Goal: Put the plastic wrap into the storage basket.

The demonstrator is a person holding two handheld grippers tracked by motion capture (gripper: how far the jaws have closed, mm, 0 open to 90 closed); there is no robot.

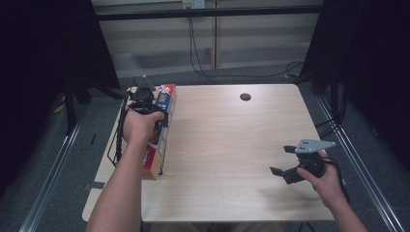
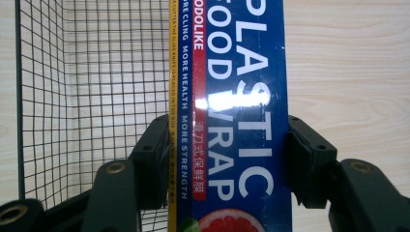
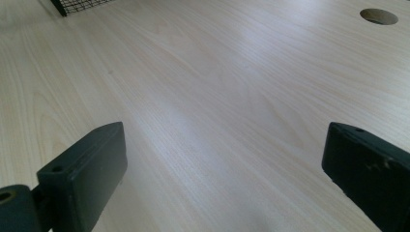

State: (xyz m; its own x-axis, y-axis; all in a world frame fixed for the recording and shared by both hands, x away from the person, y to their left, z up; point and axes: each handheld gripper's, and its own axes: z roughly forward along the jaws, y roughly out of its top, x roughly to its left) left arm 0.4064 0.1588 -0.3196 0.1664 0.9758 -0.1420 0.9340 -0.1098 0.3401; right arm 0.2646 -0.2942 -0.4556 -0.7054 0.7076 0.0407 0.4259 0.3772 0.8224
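Note:
A long blue box of plastic food wrap [image 1: 167, 99] lies along the right side of a black wire basket [image 1: 116, 150] at the table's left edge. In the left gripper view the box [image 2: 237, 96] runs up the middle, with the basket mesh [image 2: 72, 96] to its left. My left gripper [image 2: 227, 159] is shut on the box, one pad on each long side; in the high view this left gripper [image 1: 155, 116] sits over the box's middle. My right gripper [image 1: 283, 159] rests open over the bare table near the front right, and its jaws [image 3: 222, 164] hold nothing.
The light wooden table [image 1: 227, 145] has a round cable hole [image 1: 245, 96] at the back, which the right gripper view shows as a hole [image 3: 378, 16] at top right. A basket corner [image 3: 77, 5] shows at its top left. Dark curtains flank the table.

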